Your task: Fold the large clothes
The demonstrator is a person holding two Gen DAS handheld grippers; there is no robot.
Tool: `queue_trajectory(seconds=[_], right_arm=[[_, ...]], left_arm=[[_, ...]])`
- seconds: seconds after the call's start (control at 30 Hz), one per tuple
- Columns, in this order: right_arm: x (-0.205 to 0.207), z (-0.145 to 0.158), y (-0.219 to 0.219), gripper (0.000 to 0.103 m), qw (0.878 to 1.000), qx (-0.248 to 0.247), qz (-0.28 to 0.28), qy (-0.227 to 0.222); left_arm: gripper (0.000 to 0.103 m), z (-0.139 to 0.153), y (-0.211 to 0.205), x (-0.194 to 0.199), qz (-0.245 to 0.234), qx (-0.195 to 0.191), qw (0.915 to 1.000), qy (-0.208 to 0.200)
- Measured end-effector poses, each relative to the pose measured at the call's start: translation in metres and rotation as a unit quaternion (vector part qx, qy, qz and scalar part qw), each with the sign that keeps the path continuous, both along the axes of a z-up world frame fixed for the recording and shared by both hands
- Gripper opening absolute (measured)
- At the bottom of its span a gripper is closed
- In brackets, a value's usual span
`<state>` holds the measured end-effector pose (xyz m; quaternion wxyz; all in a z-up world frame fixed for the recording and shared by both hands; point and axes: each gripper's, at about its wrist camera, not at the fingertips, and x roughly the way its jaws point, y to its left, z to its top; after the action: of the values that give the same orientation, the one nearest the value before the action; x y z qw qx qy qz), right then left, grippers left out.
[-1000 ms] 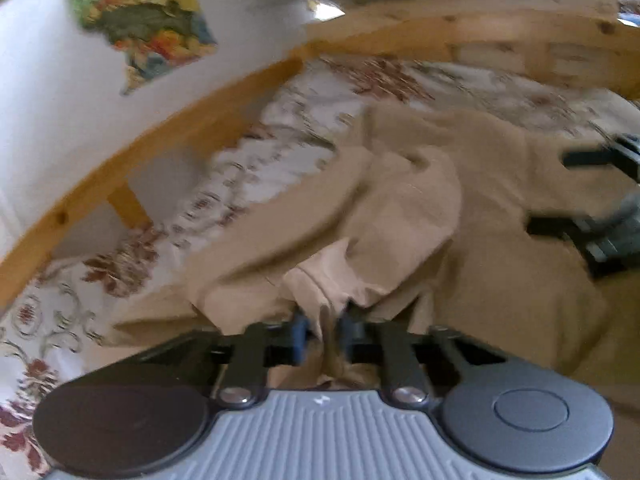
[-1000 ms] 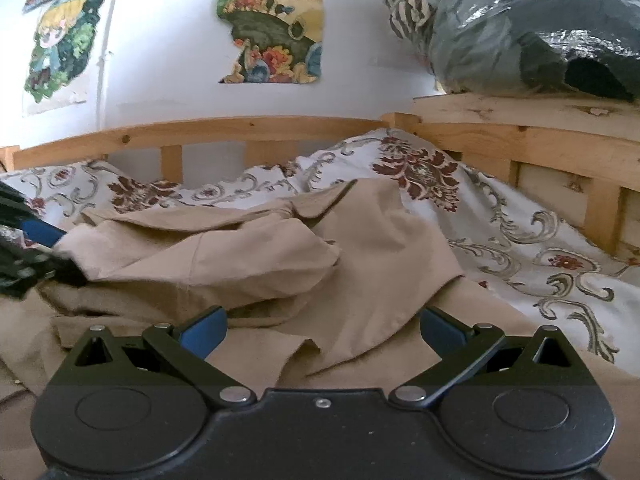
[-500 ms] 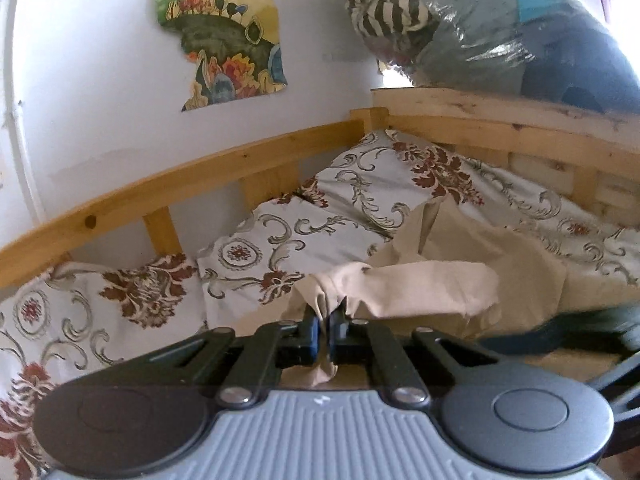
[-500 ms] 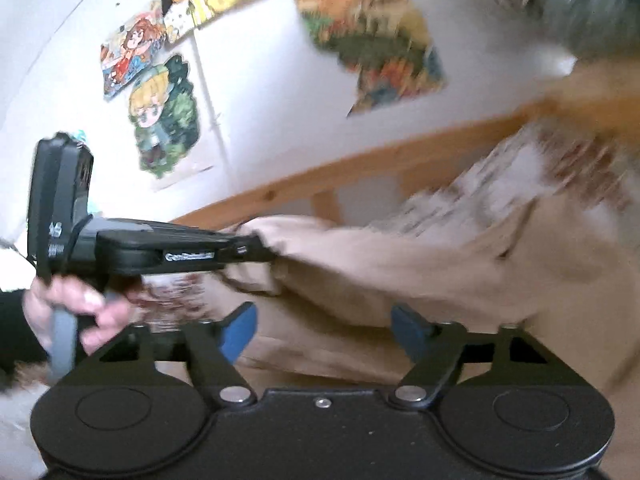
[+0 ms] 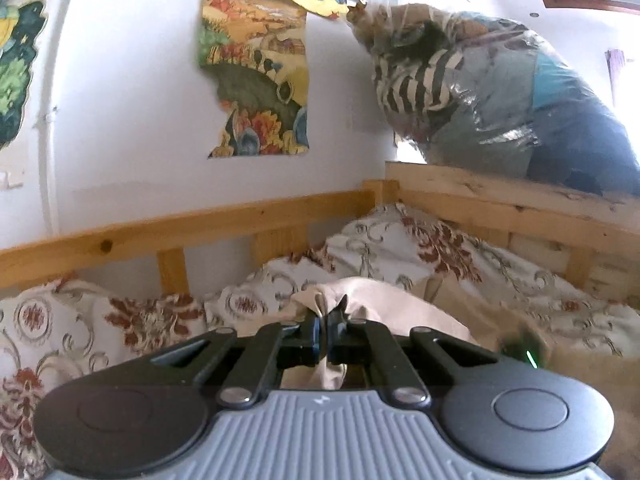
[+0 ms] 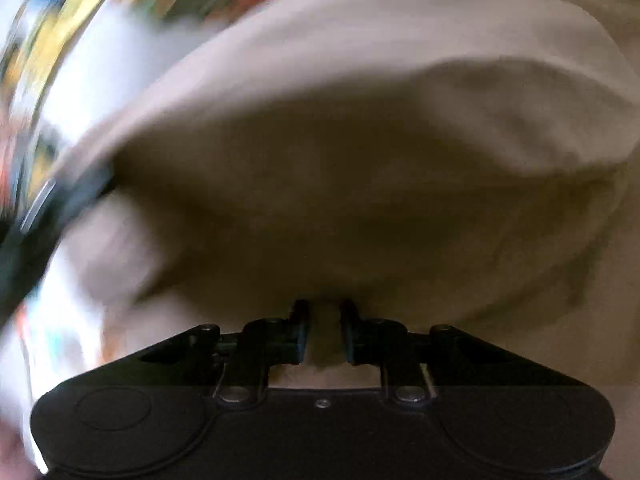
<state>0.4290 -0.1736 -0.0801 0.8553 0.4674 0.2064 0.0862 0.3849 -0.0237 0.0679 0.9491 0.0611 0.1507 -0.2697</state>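
A large beige garment [image 5: 404, 308] lies on a bed with a floral sheet [image 5: 432, 248]. My left gripper [image 5: 325, 320] is shut on a bunched edge of the garment and holds it up above the bed. In the right wrist view the garment [image 6: 360, 152] fills the frame, blurred and very close. My right gripper [image 6: 323, 312] has its fingers nearly together with beige cloth between them. The left gripper's dark body [image 6: 40, 216] shows blurred at the left edge of that view.
A wooden bed rail [image 5: 200, 228] runs along the white wall with torn posters [image 5: 256, 76]. A clear plastic bag of clothes [image 5: 492, 96] sits on the wooden headboard [image 5: 520, 204] at the right.
My right gripper was open and has closed on the garment after swinging left into the cloth. My left gripper has lifted higher with its hold on the garment's edge.
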Motion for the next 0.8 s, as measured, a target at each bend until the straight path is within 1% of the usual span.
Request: queue_trajectory(seconds=[0.07,0.1,0.13,0.2,0.23,0.27,0.3,0.33,0.4,0.47,0.5,0.53,0.6,0.67,0.7,0.73,0.77,0.8], right_arm=[[0.016,-0.005,-0.004,0.017,0.998,0.057,-0.015,0.001],[0.021,-0.007,-0.004,0.018,0.997,0.073,-0.013,0.003],[0.024,-0.008,-0.004,0.02,0.996,0.083,0.0,0.015],[0.022,-0.013,-0.007,0.034,0.993,0.103,0.036,0.053],[0.015,-0.016,-0.01,0.047,0.99,0.108,0.053,0.076],[0.006,-0.018,-0.014,0.055,0.988,0.109,0.067,0.087],[-0.005,-0.019,-0.019,0.057,0.988,0.101,0.08,0.088],[-0.016,-0.017,-0.024,0.062,0.988,0.081,0.094,0.092],[-0.035,-0.01,-0.035,0.065,0.987,0.03,0.127,0.088],[-0.052,0.002,-0.051,0.083,0.986,-0.031,0.145,0.077],[-0.059,0.008,-0.061,0.083,0.986,-0.054,0.141,0.07],[-0.064,0.014,-0.074,0.084,0.988,-0.059,0.127,0.067],[-0.068,0.02,-0.1,0.088,0.991,-0.028,0.116,0.054],[-0.072,0.021,-0.126,0.099,0.995,-0.003,0.089,0.045],[-0.071,0.019,-0.135,0.099,0.997,-0.001,0.068,0.045],[-0.065,0.016,-0.144,0.097,0.997,-0.006,0.052,0.056],[-0.06,0.01,-0.148,0.094,0.996,-0.016,0.039,0.075],[-0.053,0.005,-0.148,0.093,0.995,-0.027,0.028,0.093]], left_arm=[[0.002,-0.01,0.012,-0.005,0.006,0.026,0.9996,0.006],[0.002,-0.015,0.017,-0.006,0.007,0.033,0.9993,0.013],[0.002,-0.02,0.021,-0.007,0.005,0.038,0.999,0.025],[0.002,-0.03,0.026,-0.013,0.002,0.058,0.9976,0.039],[0.002,-0.035,0.027,-0.016,0.001,0.067,0.9969,0.04],[0.002,-0.038,0.027,-0.017,0.002,0.072,0.9964,0.045],[0.002,-0.041,0.029,-0.019,0.004,0.073,0.9961,0.051],[0.002,-0.042,0.03,-0.02,0.006,0.073,0.9958,0.054],[0.002,-0.044,0.032,-0.023,0.007,0.072,0.9958,0.055],[0.002,-0.044,0.034,-0.025,0.007,0.072,0.9957,0.058],[0.002,-0.046,0.033,-0.027,0.006,0.075,0.9954,0.059],[0.002,-0.048,0.033,-0.028,0.006,0.077,0.9952,0.061],[0.002,-0.056,0.032,-0.03,0.004,0.075,0.9946,0.072],[0.002,-0.068,0.03,-0.031,-0.002,0.079,0.9928,0.09],[0.002,-0.077,0.027,-0.032,-0.004,0.085,0.9913,0.1],[0.002,-0.084,0.025,-0.032,-0.005,0.086,0.99,0.112],[0.002,-0.09,0.024,-0.031,-0.008,0.087,0.9885,0.123],[0.002,-0.097,0.023,-0.031,-0.01,0.091,0.987,0.132]])
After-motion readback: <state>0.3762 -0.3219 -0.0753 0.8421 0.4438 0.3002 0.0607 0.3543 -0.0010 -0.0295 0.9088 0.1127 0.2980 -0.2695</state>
